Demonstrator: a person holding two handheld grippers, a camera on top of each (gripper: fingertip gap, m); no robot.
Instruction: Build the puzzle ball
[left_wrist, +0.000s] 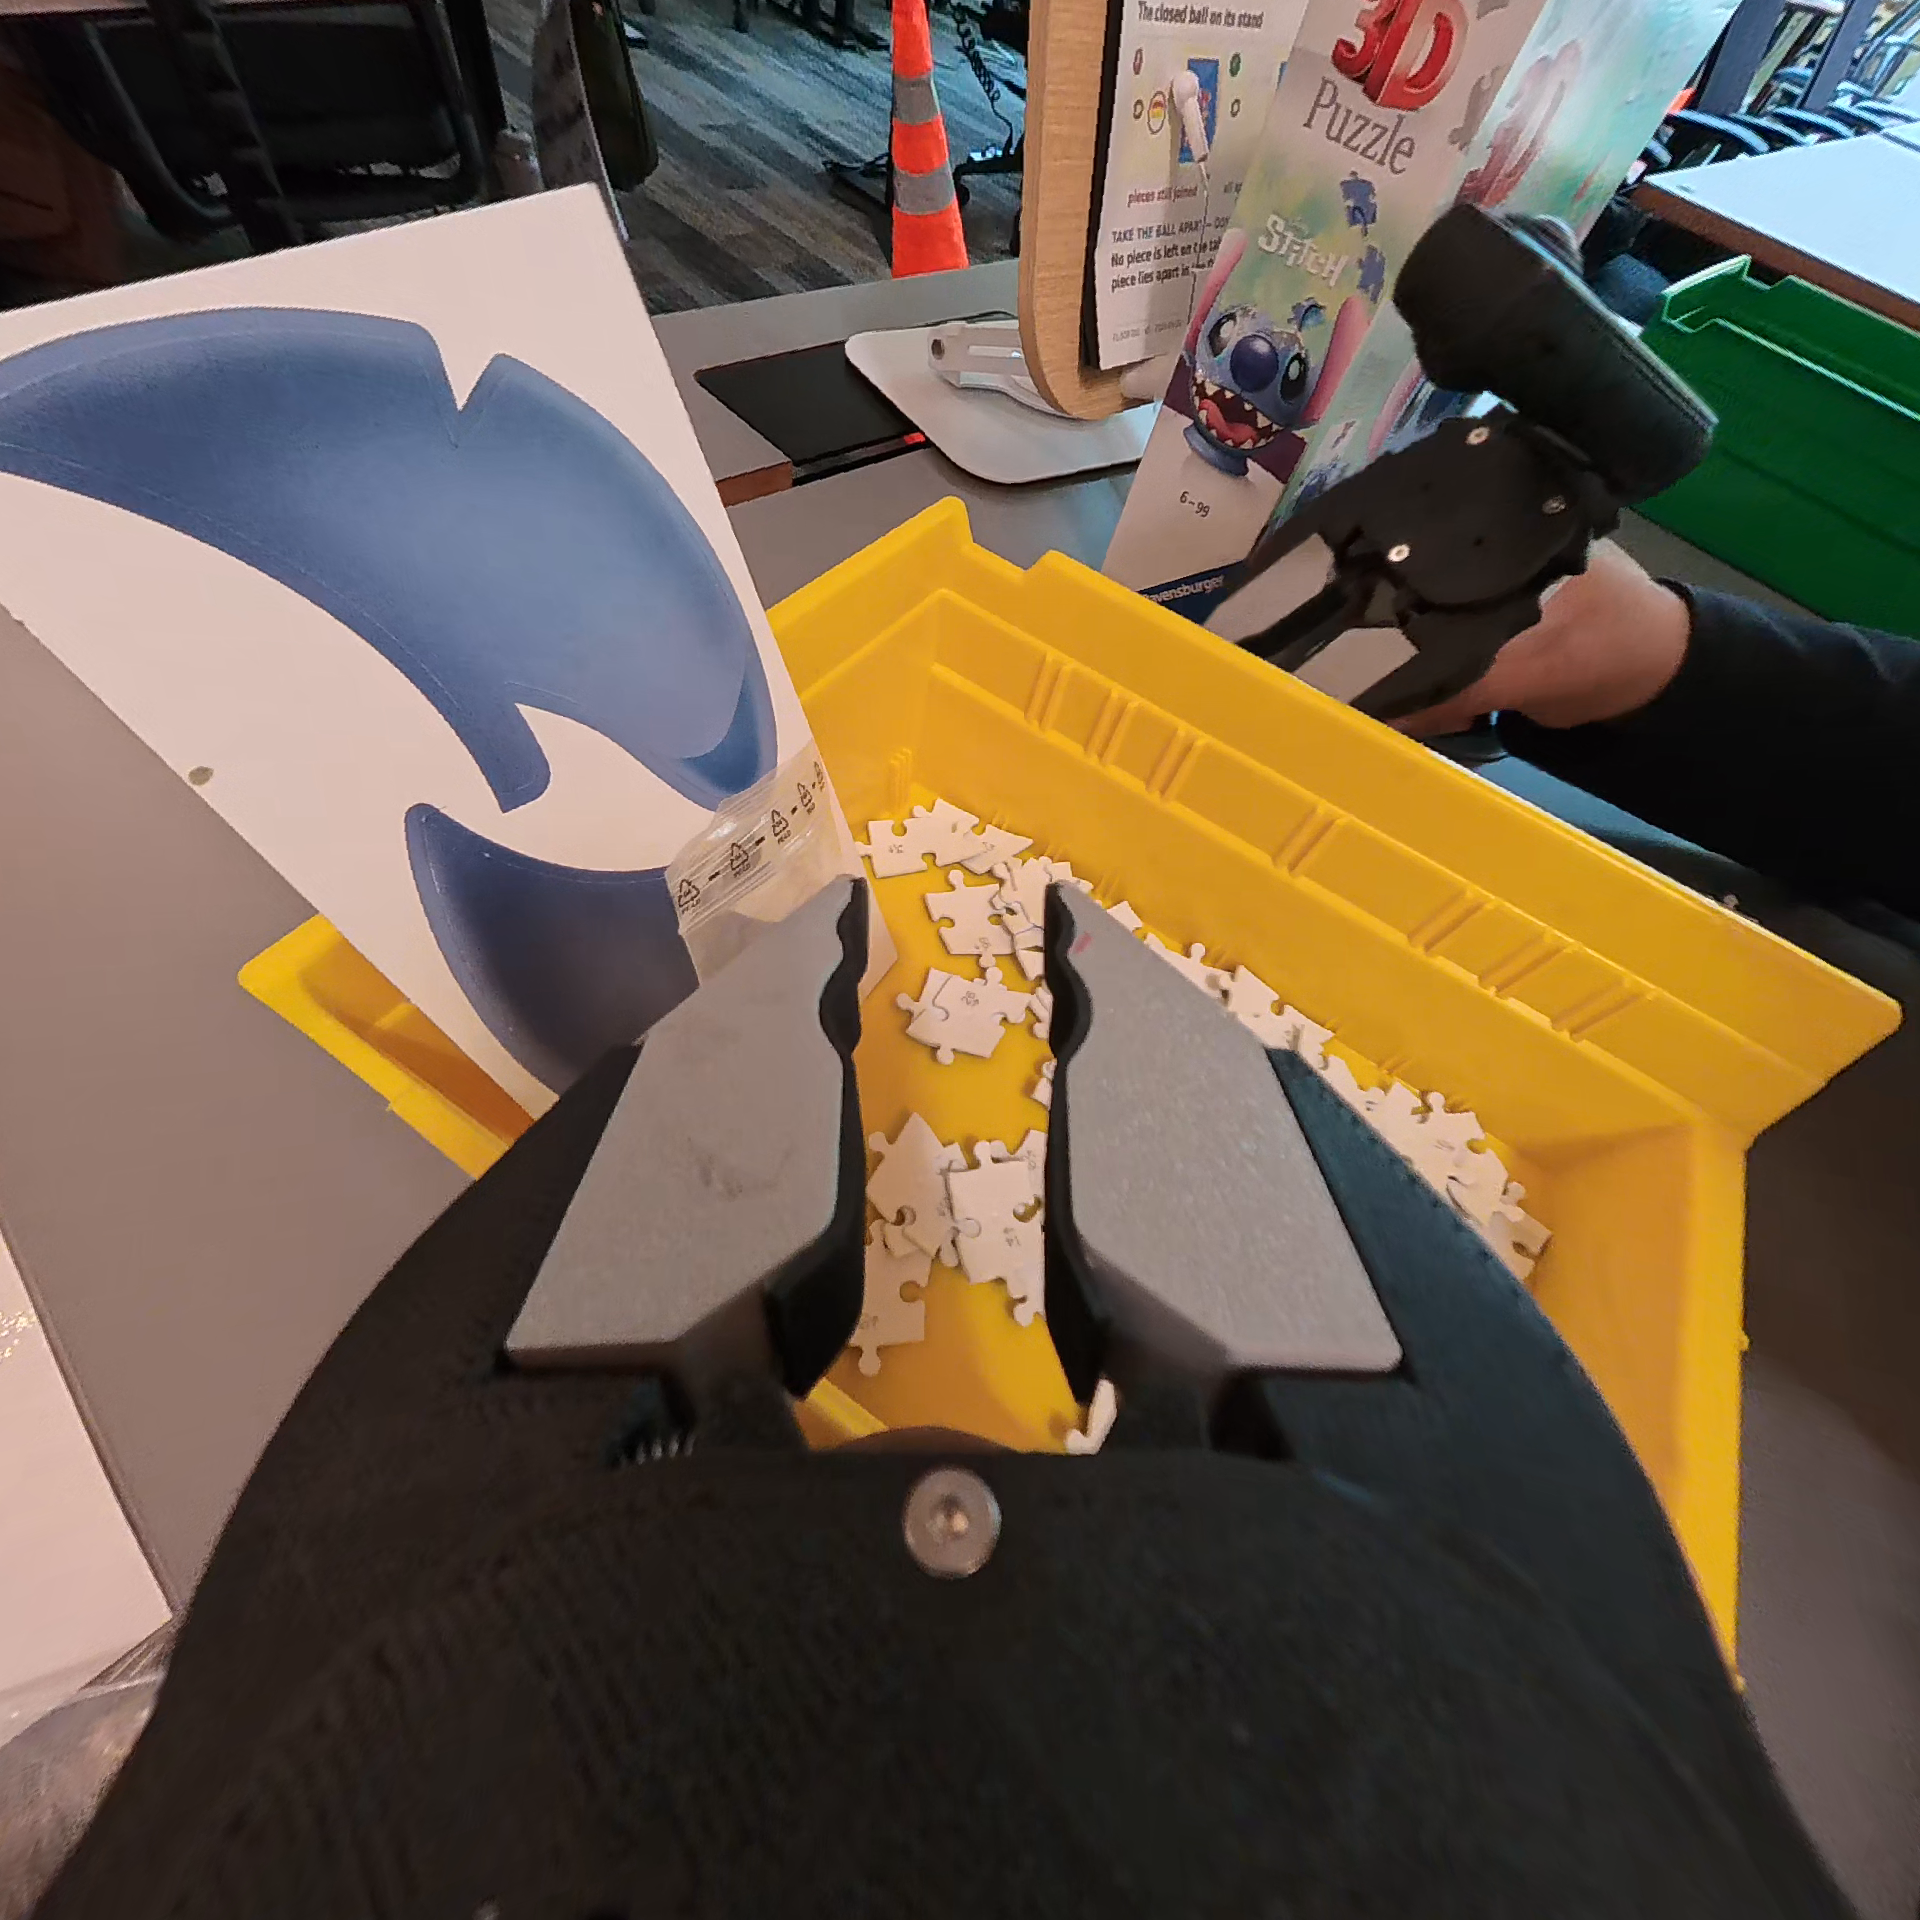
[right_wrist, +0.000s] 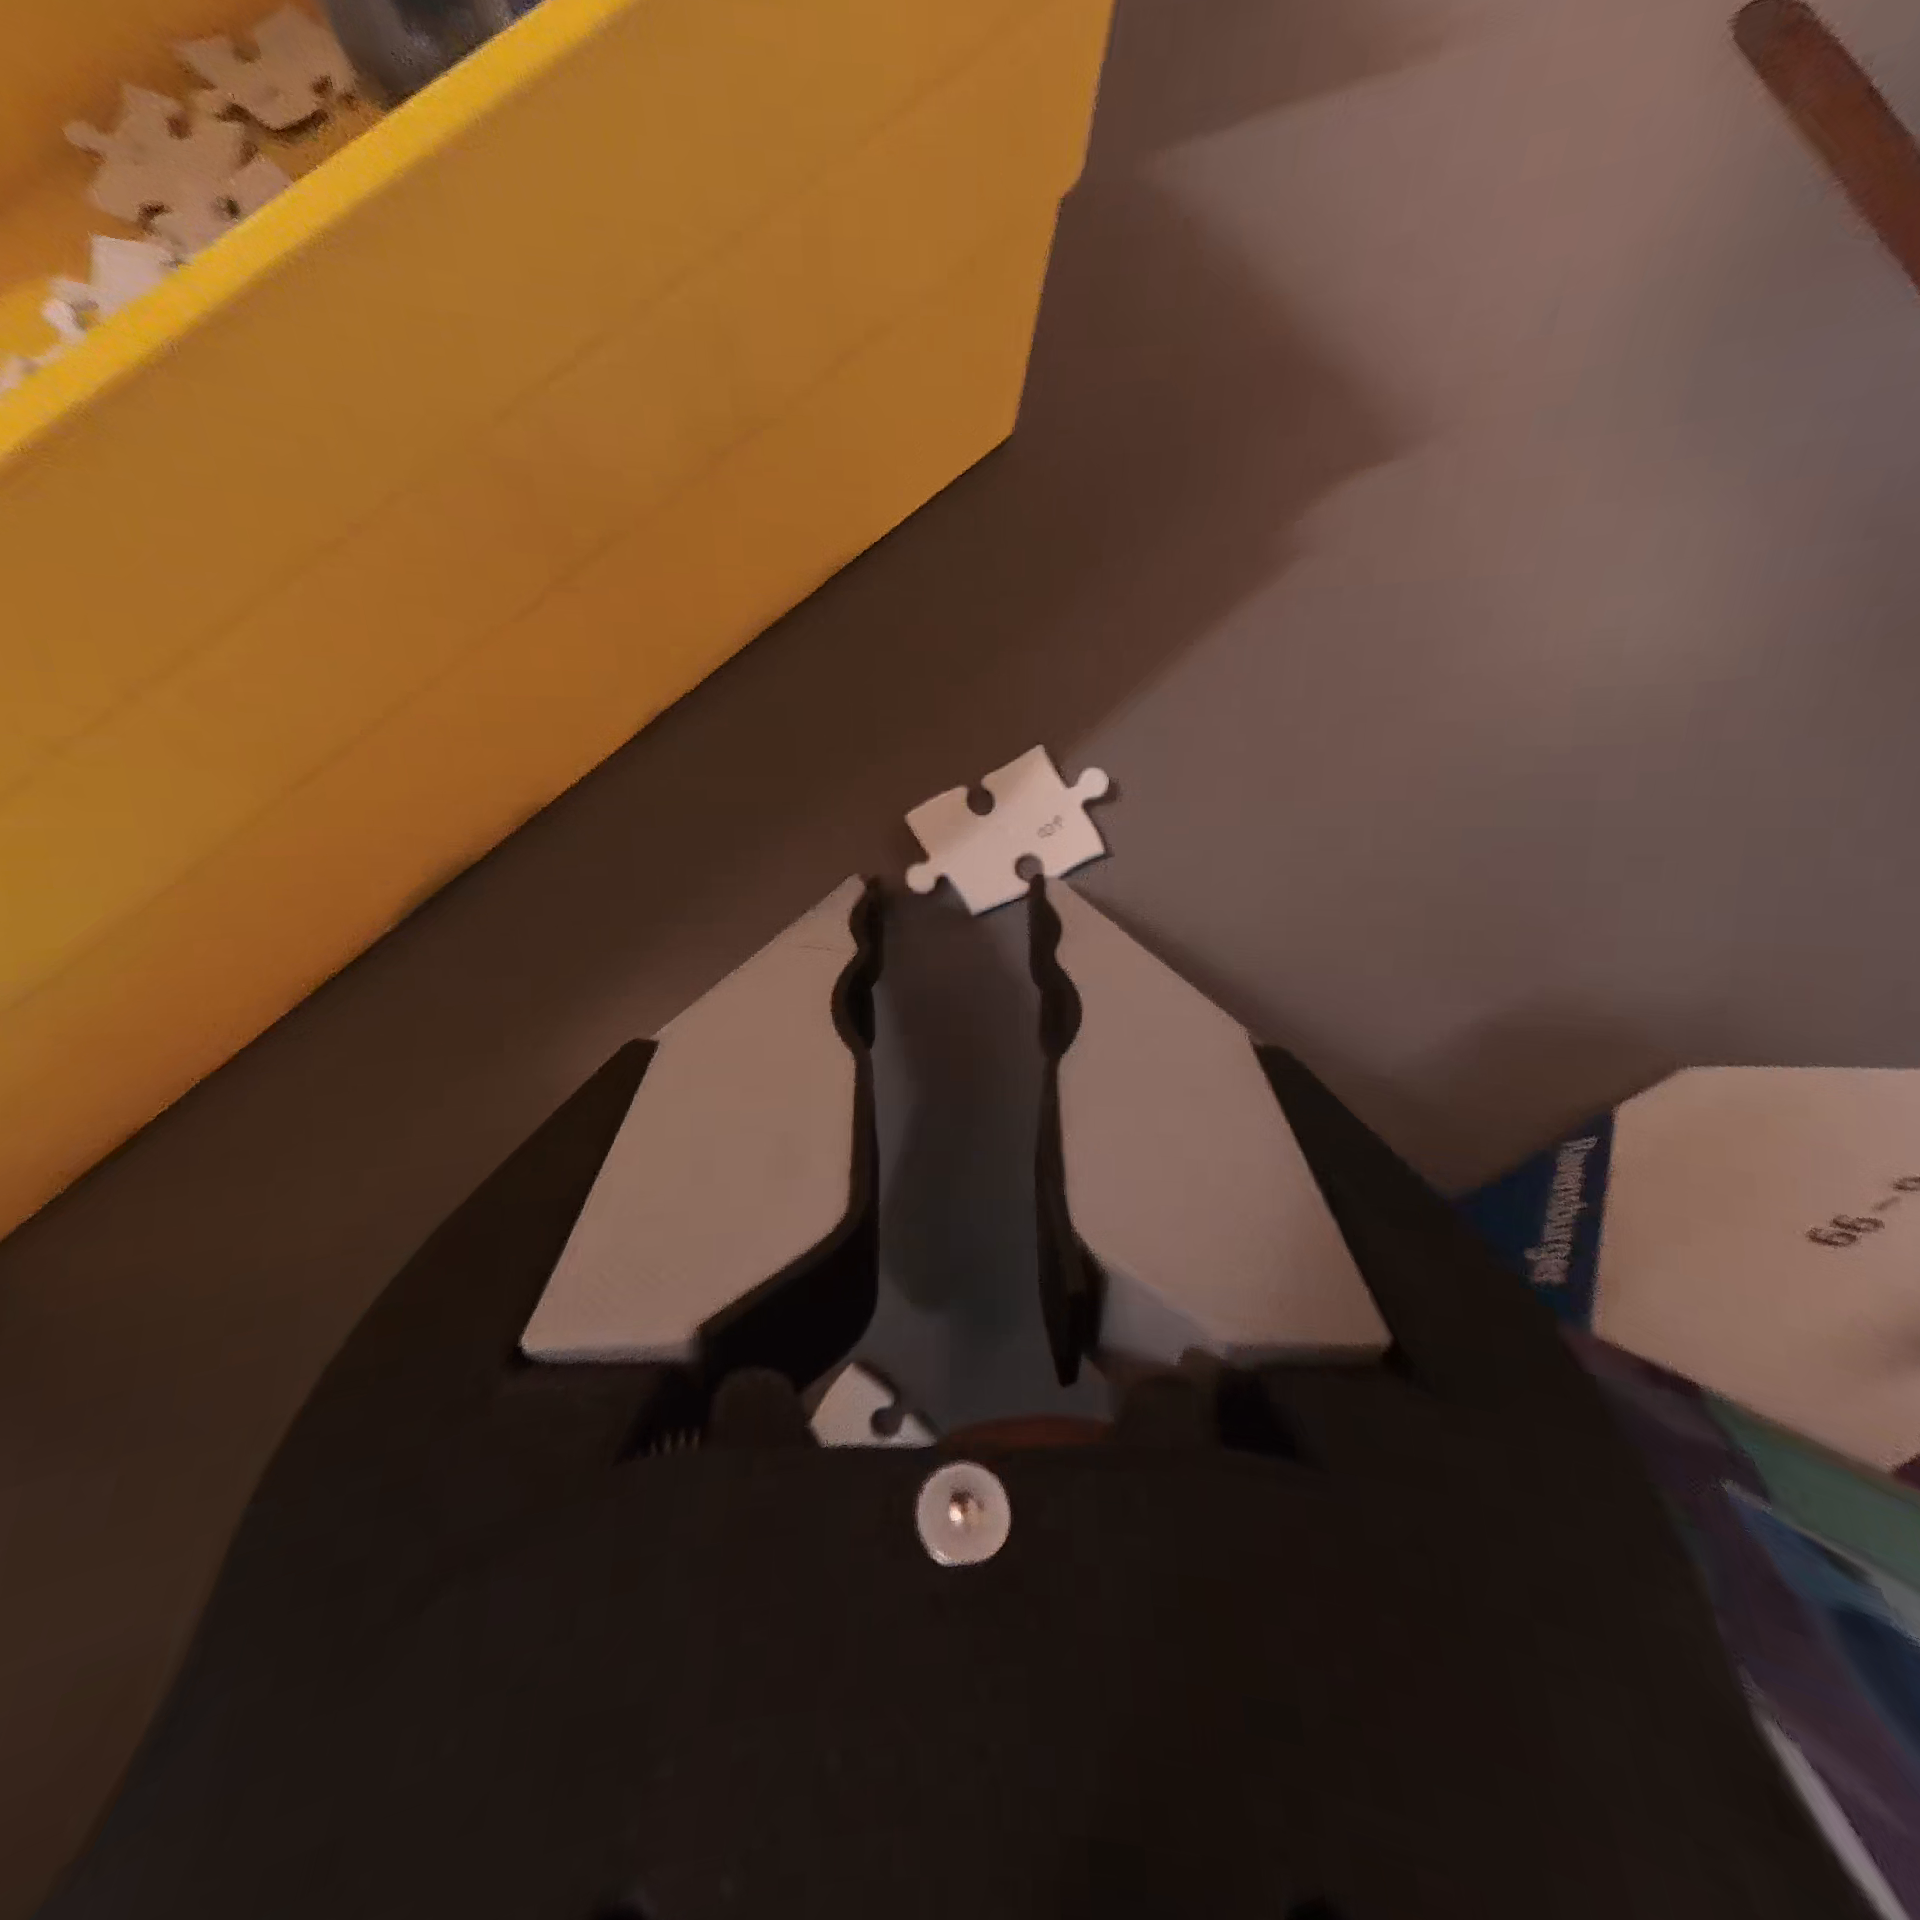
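One puzzle piece (right_wrist: 1006, 831) lies flat on the grey table (right_wrist: 1455, 623), just past the empty, parted right gripper (right_wrist: 954, 889) and near the yellow bin (right_wrist: 520, 468) wall. Many pieces (left_wrist: 971, 1013) lie loose in the bin beneath the left gripper (left_wrist: 954, 902), which is parted and empty too.
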